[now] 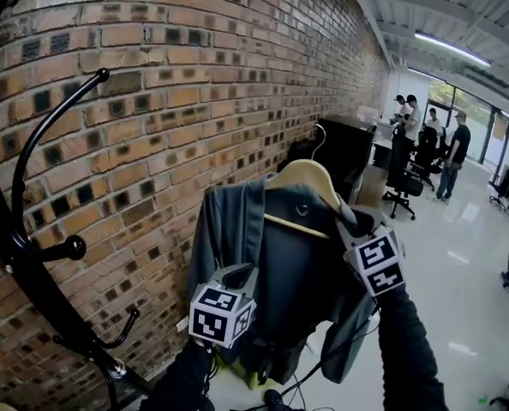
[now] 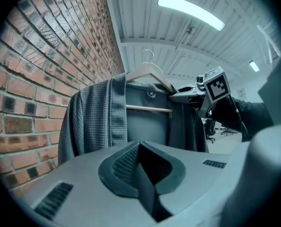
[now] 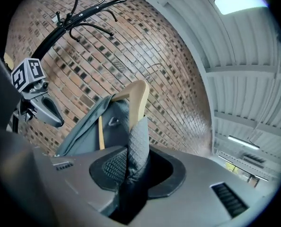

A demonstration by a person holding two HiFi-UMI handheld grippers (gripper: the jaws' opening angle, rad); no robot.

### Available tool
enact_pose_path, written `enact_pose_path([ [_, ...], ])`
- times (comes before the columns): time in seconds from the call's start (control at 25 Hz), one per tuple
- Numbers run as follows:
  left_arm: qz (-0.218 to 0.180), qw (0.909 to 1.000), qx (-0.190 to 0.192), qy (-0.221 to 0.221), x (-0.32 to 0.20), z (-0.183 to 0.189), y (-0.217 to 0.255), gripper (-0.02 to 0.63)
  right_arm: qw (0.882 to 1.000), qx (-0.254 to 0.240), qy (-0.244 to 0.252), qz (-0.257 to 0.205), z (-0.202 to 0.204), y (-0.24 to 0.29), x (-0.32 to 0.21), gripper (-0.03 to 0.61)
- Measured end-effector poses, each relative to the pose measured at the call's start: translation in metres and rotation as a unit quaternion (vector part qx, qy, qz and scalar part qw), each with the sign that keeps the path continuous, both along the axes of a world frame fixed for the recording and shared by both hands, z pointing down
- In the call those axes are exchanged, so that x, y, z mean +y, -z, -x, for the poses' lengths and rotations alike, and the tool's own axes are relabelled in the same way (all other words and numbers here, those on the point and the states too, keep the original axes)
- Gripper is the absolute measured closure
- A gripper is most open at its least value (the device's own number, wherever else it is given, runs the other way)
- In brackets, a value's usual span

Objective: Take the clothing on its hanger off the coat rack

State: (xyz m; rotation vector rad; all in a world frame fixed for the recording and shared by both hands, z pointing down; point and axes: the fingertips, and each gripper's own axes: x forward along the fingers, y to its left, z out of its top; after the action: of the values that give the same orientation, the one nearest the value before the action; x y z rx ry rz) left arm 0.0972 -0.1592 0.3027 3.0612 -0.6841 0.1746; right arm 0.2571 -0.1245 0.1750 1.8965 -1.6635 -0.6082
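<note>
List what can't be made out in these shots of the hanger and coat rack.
Coat rack: top and foot cut off by the head view's edges.
Garment: lower part hidden behind the body of the left claw, left gripper view.
Hanger: end wrapped in cloth inside the right claw, right gripper view.
Distant people: too small, head view.

Coat rack: black metal, curved pole, standing close against the brick wall. Its hook arms end in ball tips; three arms show in the head view. Its foot is cut off by the frame edge. The grey garment on its wooden hanger is clear of the rack, to its right.

Floor: pale, glossy, reflecting the ceiling lights. Office chairs stand on it at the far end, with several people standing beside them.
</note>
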Motion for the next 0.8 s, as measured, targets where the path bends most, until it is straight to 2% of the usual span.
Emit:
enact_pose_path([
  [0.2, 0.012, 0.9965, -0.006, 0.082, -0.080, -0.041, 0.004, 0.627, 0.996, 0.007, 0.091, 0.004, -0.045, 0.016, -0.104, 0.511],
  [0.4, 0.021, 0.9901, -0.010, 0.139, -0.140, -0.069, 0.004, 0.627, 0.989, 0.018, 0.148, -0.001, -0.085, 0.028, -0.183, 0.509],
  [0.6, 0.029, 0.9808, -0.019, 0.192, -0.181, -0.073, -0.002, 0.627, 0.979, 0.026, 0.204, 0.004, -0.100, 0.019, -0.248, 0.509],
  [0.8, 0.051, 0.9731, -0.031, 0.223, -0.210, -0.080, -0.022, 0.627, 0.968, 0.023, 0.248, 0.030, -0.104, -0.020, -0.293, 0.511],
])
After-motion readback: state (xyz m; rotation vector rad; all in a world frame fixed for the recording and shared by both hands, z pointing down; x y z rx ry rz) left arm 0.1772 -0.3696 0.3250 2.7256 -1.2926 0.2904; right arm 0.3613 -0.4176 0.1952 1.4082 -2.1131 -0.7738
